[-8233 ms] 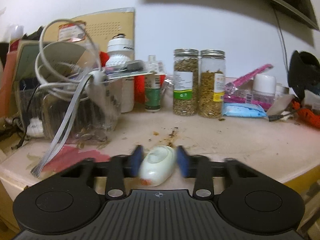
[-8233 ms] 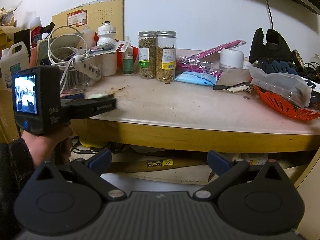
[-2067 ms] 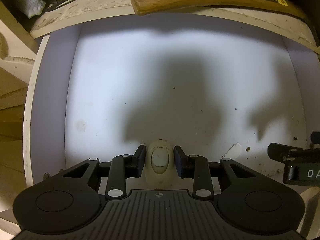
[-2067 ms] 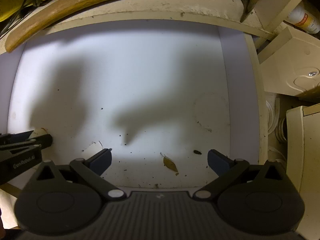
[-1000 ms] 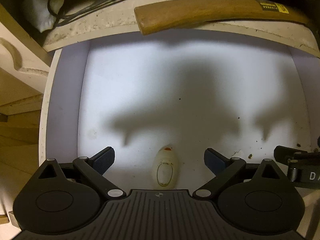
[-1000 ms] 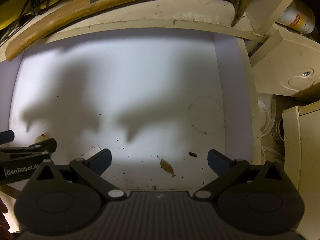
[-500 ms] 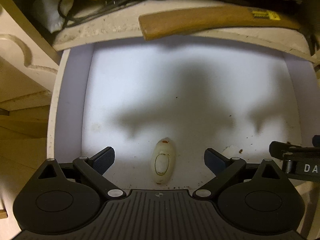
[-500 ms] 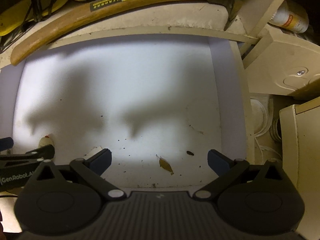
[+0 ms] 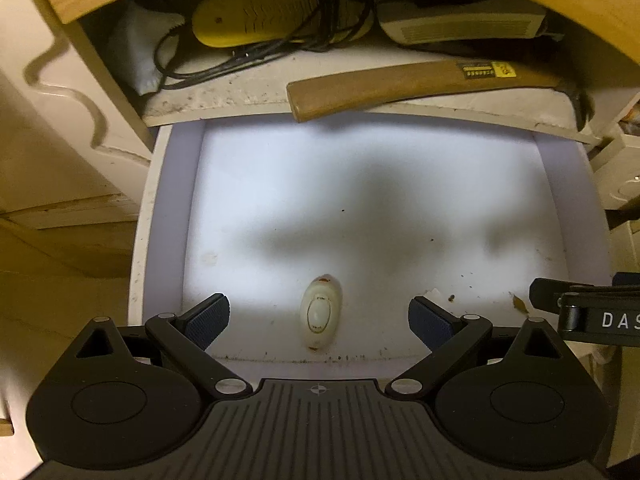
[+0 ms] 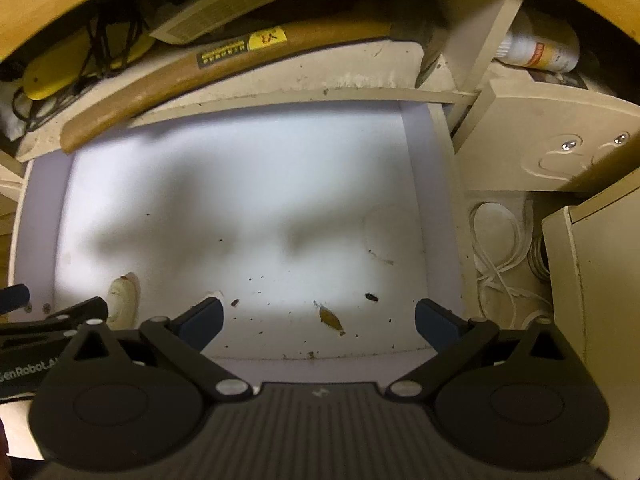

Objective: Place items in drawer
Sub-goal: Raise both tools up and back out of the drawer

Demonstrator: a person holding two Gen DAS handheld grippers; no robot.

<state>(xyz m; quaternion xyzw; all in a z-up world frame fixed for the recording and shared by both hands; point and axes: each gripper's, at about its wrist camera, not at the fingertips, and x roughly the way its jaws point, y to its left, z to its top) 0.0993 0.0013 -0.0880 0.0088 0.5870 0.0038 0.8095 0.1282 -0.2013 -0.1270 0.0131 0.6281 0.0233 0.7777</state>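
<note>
A small cream oval object [image 9: 321, 312] lies flat on the white floor of the open drawer [image 9: 360, 208], near its front wall. My left gripper [image 9: 319, 318] is open and empty, above the object with its fingers well apart on either side. The object also shows in the right wrist view [image 10: 122, 298] at the drawer's [image 10: 240, 200] front left. My right gripper [image 10: 318, 320] is open and empty over the drawer's front middle. Part of the right gripper shows at the right edge of the left wrist view.
A wooden-handled hammer [image 9: 420, 84] lies on the shelf just above the drawer's back edge, with a yellow device [image 9: 256, 14] and black cables behind it. A dry leaf [image 10: 330, 318] and crumbs lie on the drawer floor. White cord [image 10: 500, 256] lies right of the drawer.
The left gripper, which carried the oval object from the tabletop into the drawer, has opened and let it go. Both grippers have since drawn back and up from the drawer.
</note>
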